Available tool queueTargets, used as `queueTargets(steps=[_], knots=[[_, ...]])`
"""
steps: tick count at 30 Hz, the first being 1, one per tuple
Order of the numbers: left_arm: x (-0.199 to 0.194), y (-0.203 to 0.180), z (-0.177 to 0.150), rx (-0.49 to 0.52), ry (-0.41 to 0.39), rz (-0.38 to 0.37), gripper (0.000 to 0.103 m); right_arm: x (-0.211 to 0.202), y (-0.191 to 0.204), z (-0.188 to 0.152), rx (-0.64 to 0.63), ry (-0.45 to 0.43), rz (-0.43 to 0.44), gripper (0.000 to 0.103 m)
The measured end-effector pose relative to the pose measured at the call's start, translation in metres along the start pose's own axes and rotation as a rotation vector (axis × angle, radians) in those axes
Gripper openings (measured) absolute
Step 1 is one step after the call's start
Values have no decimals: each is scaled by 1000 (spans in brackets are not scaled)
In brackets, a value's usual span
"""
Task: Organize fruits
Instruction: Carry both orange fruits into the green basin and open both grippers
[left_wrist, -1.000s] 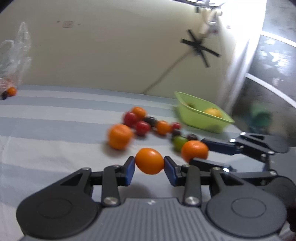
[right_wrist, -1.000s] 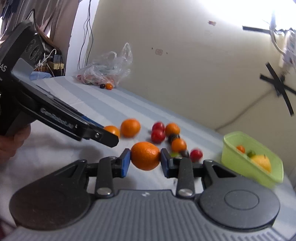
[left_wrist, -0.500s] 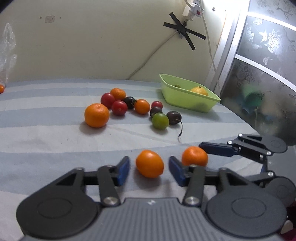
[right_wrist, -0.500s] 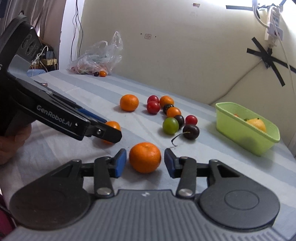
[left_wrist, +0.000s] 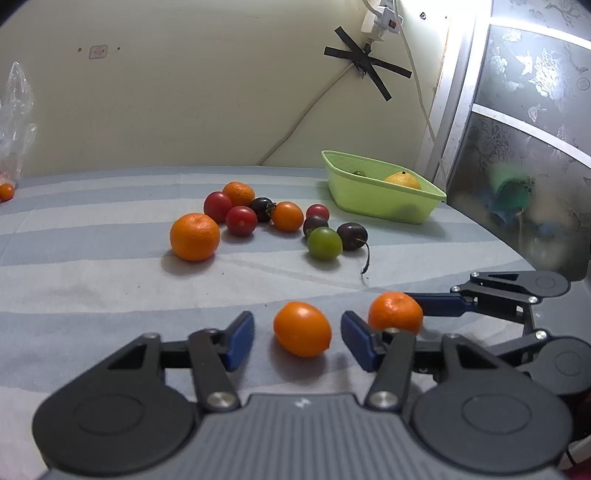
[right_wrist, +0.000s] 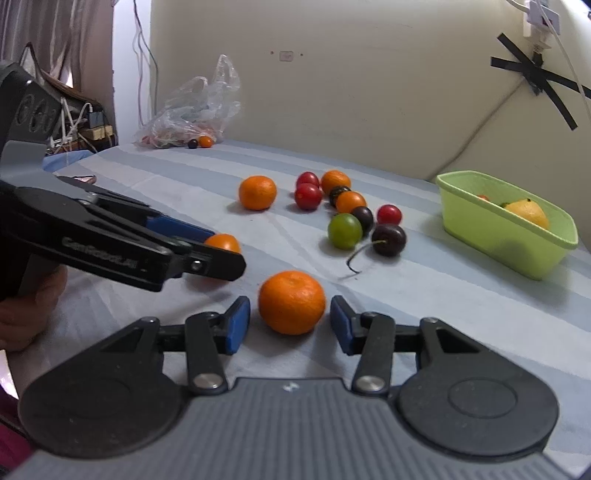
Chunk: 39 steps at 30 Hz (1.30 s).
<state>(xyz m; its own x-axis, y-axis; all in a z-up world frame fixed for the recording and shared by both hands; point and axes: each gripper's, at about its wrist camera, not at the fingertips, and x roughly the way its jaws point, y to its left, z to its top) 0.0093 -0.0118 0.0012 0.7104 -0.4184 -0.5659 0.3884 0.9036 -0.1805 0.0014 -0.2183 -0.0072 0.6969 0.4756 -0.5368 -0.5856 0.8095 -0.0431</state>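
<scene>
My left gripper (left_wrist: 297, 334) is open around a small smooth orange fruit (left_wrist: 302, 328) that rests on the striped cloth, with a gap on each side. My right gripper (right_wrist: 290, 321) is open too, its blue pads (right_wrist: 236, 325) standing clear of a mandarin (right_wrist: 291, 302) lying on the cloth. In the left wrist view that mandarin (left_wrist: 395, 312) shows just right of my left finger. A loose group of red, orange, dark and green fruits (left_wrist: 280, 221) lies farther back, with a bigger mandarin (left_wrist: 194, 236) to its left. The green tub (left_wrist: 380, 195) holds a yellow-orange fruit (left_wrist: 402, 181).
A clear plastic bag (right_wrist: 195, 110) with more small fruit sits at the far left by the wall. A cable and black tape cross the wall. A hand (right_wrist: 29, 310) holds the left tool. The bed edge drops off at the right beside a patterned panel (left_wrist: 524, 147).
Both grippers lowered their fruits onto the cloth and opened. Each fruit now lies free between spread fingers instead of being held above the cloth.
</scene>
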Motion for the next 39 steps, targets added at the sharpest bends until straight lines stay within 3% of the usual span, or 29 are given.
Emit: queueTargets(steps=[2, 7, 13, 19, 24, 27, 28, 32, 39], knots=[[1, -1, 0, 7, 4, -11, 34, 1, 0, 2, -10, -10, -3, 40], [2, -3, 5, 15, 2, -16, 34, -2, -2, 5, -6, -38, 12, 40], [8, -11, 47, 49, -48, -74, 34, -15, -32, 24, 46, -170, -68, 40], [56, -37, 113, 117, -109, -108, 34, -8, -95, 48, 162, -261, -225, 40], [118, -54, 154, 104, -77, -134, 34, 19, -123, 57, 168, -237, -315, 40], [144, -57, 162, 87, -43, -124, 35, 28, -128, 53, 158, -245, -357, 42], [151, -58, 163, 84, -32, -119, 35, 29, -130, 51, 162, -253, -365, 50], [166, -59, 161, 96, -22, -104, 47, 22, -133, 45, 170, -294, -387, 54], [135, -44, 163, 31, -85, -115, 48, 3, -147, 37, 321, -363, -424, 54]])
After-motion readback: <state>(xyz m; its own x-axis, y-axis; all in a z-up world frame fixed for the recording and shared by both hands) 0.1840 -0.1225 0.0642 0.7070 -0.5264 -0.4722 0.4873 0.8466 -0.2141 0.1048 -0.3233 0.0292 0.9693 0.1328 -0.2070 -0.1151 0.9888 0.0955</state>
